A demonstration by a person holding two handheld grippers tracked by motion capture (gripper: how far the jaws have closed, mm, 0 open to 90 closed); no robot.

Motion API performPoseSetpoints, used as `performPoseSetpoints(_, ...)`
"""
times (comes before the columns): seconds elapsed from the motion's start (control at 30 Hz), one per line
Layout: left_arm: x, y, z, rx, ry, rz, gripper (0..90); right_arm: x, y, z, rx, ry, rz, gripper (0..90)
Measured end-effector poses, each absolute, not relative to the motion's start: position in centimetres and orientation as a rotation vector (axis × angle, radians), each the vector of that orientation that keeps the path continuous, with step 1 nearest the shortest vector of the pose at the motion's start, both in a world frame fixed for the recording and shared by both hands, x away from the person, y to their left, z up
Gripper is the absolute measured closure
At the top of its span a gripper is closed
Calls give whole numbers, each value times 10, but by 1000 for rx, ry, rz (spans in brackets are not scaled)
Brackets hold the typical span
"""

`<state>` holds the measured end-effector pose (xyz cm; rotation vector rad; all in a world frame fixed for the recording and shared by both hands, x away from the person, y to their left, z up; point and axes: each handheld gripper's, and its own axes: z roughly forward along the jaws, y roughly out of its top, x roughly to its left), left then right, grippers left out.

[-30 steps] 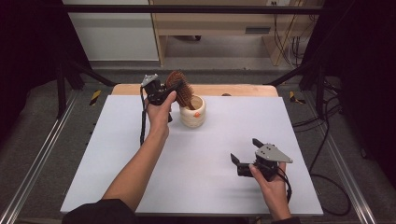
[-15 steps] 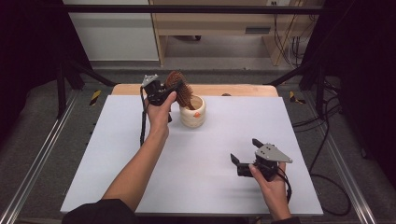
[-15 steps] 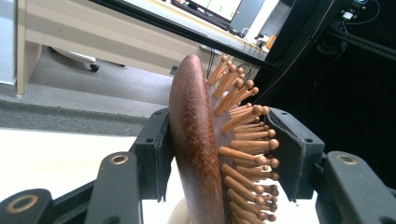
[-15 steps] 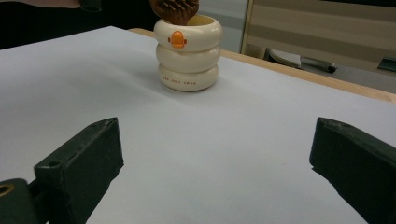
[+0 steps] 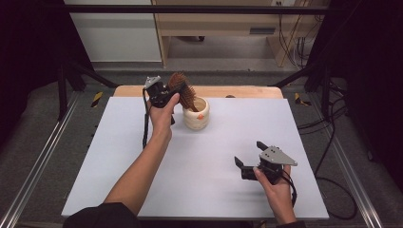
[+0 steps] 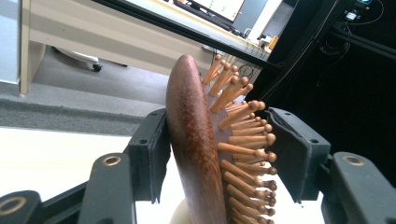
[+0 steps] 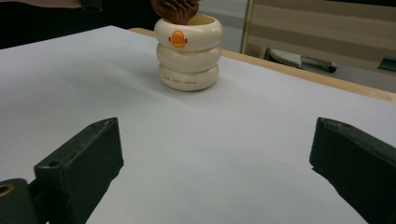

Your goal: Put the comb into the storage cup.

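Wooden hairbrush (image 5: 183, 91) stands head-up in the cream ringed cup (image 5: 196, 114), upper centre of the high view. Your left gripper (image 6: 215, 154) has its jaws just opening around the brush head (left pad seems to touch the back, right pad clear of the bristles). Your right gripper (image 5: 250, 161), lower right on the white table (image 5: 119, 156), gapes wide with nothing in it.

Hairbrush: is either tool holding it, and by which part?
Apparently neither: the left tool, jaws just opening, loosely flanks the hairbrush head; it stands in the cup. The right tool is empty.
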<state>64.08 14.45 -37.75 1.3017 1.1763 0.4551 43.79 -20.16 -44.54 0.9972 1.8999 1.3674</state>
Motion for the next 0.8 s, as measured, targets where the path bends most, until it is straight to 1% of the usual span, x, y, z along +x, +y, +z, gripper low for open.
performPoseSetpoints(0.27,636,143,-376,1325,1171,474,315,437,-199,-445,989,1905,1362,28)
performPoseSetpoints(0.37,635,142,-376,1337,1168,495,293,437,-198,-446,990,1909,1361,28)
performPoseSetpoints(0.8,634,140,-375,1336,1151,509,238,437,-199,-445,985,1905,1363,28)
